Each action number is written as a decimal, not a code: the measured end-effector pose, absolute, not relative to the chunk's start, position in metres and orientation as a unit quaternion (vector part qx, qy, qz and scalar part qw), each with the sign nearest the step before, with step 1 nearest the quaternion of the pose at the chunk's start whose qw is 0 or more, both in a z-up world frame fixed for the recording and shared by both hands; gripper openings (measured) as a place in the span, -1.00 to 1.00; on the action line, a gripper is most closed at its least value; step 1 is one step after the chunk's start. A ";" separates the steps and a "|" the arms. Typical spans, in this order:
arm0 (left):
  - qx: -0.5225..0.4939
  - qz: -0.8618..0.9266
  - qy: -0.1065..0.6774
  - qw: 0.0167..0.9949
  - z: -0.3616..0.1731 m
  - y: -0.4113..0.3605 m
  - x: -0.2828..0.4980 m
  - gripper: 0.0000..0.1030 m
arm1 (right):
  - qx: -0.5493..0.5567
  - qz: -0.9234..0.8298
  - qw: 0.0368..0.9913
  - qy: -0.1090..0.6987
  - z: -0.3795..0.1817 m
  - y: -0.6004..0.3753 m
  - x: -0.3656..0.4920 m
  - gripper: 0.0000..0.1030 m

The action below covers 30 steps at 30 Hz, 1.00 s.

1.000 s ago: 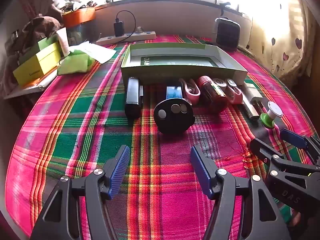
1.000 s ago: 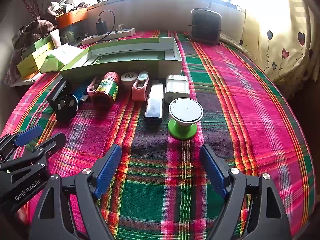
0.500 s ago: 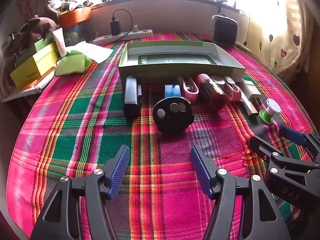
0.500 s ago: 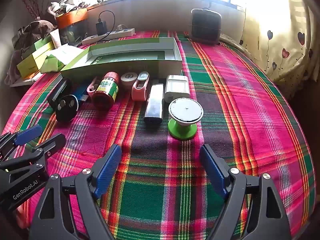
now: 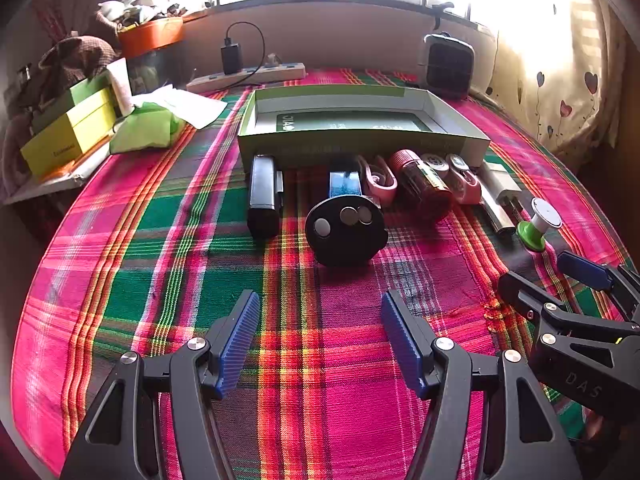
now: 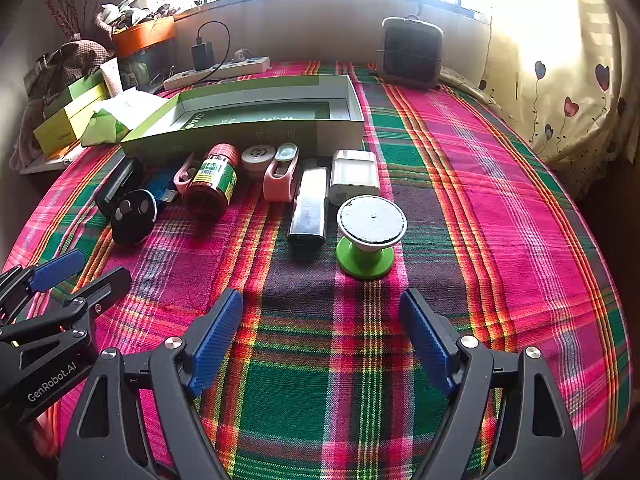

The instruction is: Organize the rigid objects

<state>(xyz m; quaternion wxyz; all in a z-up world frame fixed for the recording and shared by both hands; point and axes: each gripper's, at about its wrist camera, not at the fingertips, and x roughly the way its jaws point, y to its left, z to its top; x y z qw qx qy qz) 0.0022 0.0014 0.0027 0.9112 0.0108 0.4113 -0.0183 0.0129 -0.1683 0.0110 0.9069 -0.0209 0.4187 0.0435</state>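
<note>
Nothing sorted yet: our tray [image 5: 360,148] holds no objects.
Both our left gripper [image 5: 320,340] and right gripper [image 6: 320,340] hang apart, holding nothing; the row of items [image 6: 308,200] waits before the tray.

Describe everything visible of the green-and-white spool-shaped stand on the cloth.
The spool-shaped stand has a round lime-green base, a short pale neck and a wider flat white disc on top with a greyish, speckled face. It looks like plastic. It stands upright on the plaid cloth, nearest the open right gripper, just right of the silver bar; contact between them is unclear.
</note>
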 end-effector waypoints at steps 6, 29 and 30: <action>0.011 -0.018 0.411 0.912 0.002 0.002 0.002 0.22 | -0.021 0.044 0.907 0.419 0.011 -0.168 0.013 0.57; 0.011 -0.019 0.409 0.912 0.001 0.002 0.001 0.22 | -0.021 0.044 0.907 0.419 0.011 -0.168 0.013 0.57; 0.011 -0.019 0.409 0.912 0.001 0.002 0.001 0.22 | -0.021 0.044 0.907 0.419 0.011 -0.168 0.013 0.57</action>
